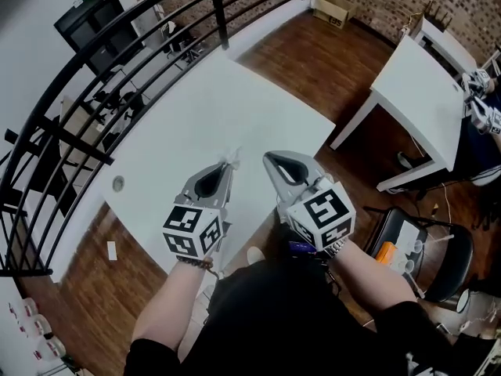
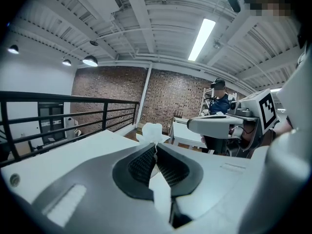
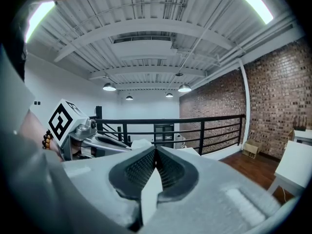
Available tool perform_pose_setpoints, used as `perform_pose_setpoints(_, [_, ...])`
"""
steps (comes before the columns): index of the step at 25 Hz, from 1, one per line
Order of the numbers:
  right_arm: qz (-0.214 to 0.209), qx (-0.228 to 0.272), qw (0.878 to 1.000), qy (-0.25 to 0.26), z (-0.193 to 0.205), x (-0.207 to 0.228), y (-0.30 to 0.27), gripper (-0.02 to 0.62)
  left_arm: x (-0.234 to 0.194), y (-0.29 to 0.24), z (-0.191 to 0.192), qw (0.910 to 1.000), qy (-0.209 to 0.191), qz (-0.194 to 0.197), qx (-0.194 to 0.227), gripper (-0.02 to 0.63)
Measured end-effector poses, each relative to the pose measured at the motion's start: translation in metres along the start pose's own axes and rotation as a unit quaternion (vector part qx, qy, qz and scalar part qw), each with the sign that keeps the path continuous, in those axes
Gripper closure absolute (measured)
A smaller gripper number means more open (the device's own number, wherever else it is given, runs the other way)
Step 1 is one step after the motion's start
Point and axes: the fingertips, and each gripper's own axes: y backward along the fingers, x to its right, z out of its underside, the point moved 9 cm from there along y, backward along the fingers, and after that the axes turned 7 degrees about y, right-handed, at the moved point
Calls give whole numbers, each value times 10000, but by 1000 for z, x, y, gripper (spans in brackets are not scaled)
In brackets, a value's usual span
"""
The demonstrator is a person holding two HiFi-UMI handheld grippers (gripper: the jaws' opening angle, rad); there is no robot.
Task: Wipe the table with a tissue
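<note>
A small white tissue [image 1: 233, 160] sticks out from the tip of my left gripper [image 1: 229, 165], which is shut on it above the near part of the white table [image 1: 211, 108]. In the left gripper view the crumpled tissue [image 2: 152, 130] pokes up past the closed left gripper [image 2: 156, 145]. My right gripper [image 1: 268, 157] hovers just to the right of it, apart from it. Its jaws are shut with nothing between them, as the right gripper view of the right gripper [image 3: 156, 149] shows. The left gripper [image 3: 95, 140] appears there at the left, holding the tissue [image 3: 141, 143].
A black railing [image 1: 94, 69] curves round the table's far and left sides. A round grommet [image 1: 117, 183] sits near the table's left edge. A second white table [image 1: 419, 92] stands at the right, with a black chair [image 1: 427, 249] beside me. A cardboard box [image 1: 333, 8] lies on the wooden floor.
</note>
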Motion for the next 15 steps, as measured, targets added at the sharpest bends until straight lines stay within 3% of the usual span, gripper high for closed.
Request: perform_pose_setpoints(15, [-487,-266,9983,-204,20,87,-74,604,-40,-94,-18,9975,540,-410,-194,587])
